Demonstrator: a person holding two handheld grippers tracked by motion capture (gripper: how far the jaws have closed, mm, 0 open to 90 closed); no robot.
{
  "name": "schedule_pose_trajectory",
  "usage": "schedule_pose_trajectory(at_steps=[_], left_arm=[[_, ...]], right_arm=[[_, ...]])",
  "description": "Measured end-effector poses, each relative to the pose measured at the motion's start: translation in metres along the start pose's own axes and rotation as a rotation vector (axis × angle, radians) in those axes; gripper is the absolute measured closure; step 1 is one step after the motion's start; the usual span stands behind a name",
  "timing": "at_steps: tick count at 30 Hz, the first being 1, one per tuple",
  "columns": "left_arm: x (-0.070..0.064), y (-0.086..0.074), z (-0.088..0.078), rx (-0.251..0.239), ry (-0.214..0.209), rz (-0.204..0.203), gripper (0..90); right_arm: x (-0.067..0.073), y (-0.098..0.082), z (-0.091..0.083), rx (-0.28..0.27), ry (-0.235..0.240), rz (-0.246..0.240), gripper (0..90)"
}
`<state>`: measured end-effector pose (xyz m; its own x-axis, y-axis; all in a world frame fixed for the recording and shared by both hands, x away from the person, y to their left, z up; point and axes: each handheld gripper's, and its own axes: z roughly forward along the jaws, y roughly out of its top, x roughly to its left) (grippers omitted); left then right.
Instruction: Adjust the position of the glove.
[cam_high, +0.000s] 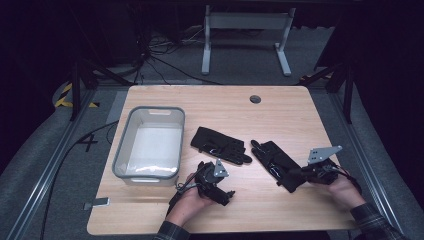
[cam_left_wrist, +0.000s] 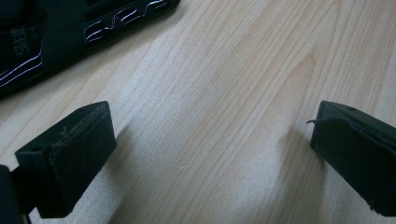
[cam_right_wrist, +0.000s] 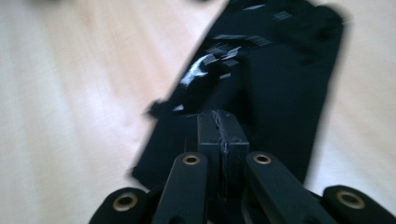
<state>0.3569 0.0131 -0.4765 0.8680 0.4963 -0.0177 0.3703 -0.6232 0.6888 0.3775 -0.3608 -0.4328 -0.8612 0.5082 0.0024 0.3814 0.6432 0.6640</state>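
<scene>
Black fabric gloves lie flat on the pale wooden table (cam_high: 280, 105), well apart from each other. Right glove (cam_high: 276, 162) lies directly ahead of the right gripper (cam_right_wrist: 220, 122), whose jaws are pressed together at the glove's cuff edge; whether they pinch fabric I cannot tell. Left glove (cam_high: 218, 144) lies just beyond the left gripper (cam_left_wrist: 212, 154), whose jaws stand wide over bare wood. A grey plastic bin (cam_high: 122, 150) sits to that gripper's left.

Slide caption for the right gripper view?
Right gripper, jaws shut, over the cuff end of a black glove on the wooden table.
</scene>
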Motion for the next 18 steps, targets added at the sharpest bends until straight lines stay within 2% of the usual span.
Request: schedule_pose_trajectory(at_steps=[4, 12, 18], left_arm=[[0.0, 0.0, 0.0, -0.001, 0.0, -0.001, 0.2], [0.0, 0.0, 0.0, 0.0, 0.0, 0.0, 0.2], [0.0, 0.0, 0.0, 0.0, 0.0, 0.0, 0.2]], right_arm=[[-0.019, 0.008, 0.004, -0.011, -0.031, 0.014, 90.0], [-0.044, 0.023, 0.018, -0.008, -0.067, 0.024, 90.0], [-0.047, 0.019, 0.028, 0.037, -0.061, 0.024, 90.0]])
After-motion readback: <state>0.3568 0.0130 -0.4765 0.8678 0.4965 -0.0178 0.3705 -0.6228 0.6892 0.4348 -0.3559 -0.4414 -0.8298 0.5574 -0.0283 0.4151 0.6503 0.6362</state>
